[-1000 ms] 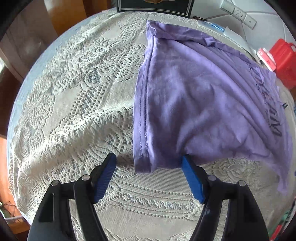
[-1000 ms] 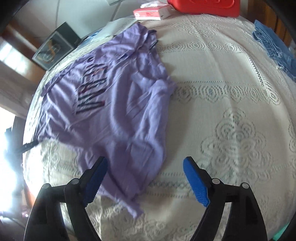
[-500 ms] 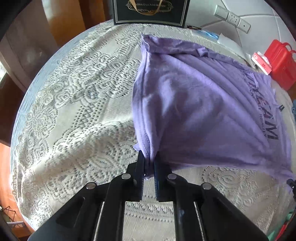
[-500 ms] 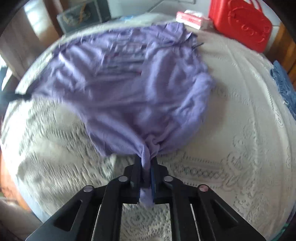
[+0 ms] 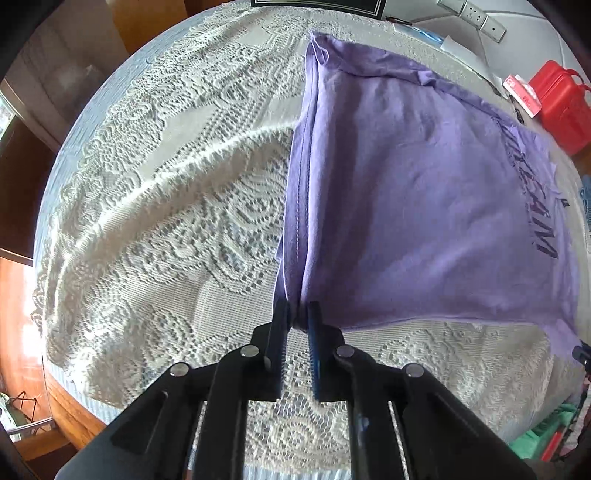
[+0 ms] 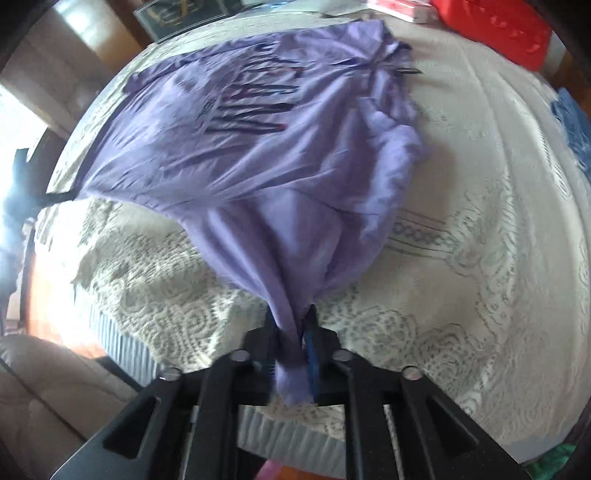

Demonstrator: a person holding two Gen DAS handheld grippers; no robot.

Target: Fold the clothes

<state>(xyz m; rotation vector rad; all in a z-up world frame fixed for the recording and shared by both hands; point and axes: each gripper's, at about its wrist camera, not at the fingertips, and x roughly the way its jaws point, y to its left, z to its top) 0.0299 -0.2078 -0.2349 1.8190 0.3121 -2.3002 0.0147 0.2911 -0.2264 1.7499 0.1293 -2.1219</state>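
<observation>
A purple T-shirt [image 5: 424, 192] with dark lettering lies partly on a white lace tablecloth [image 5: 166, 221]. My left gripper [image 5: 298, 317] is shut on the shirt's near hem corner and holds it lifted off the cloth. In the right wrist view the same shirt [image 6: 258, 147] is stretched up from the tablecloth [image 6: 461, 258]. My right gripper [image 6: 295, 328] is shut on a bunched near corner of it, with fabric hanging down between the jaws. The near edge of the shirt is taut between the two grippers.
A red plastic case [image 5: 561, 107] and a small red-and-white box [image 5: 522, 96] stand at the far right edge. A dark framed picture [image 6: 184, 18] leans at the back. A blue cloth [image 6: 576, 129] lies at the right. The table's near edge [image 6: 122, 354] drops off close to me.
Both grippers went from open over the shirt's near edge to shut on it. They have since lifted the near edge, pulling it taut and off the tablecloth.
</observation>
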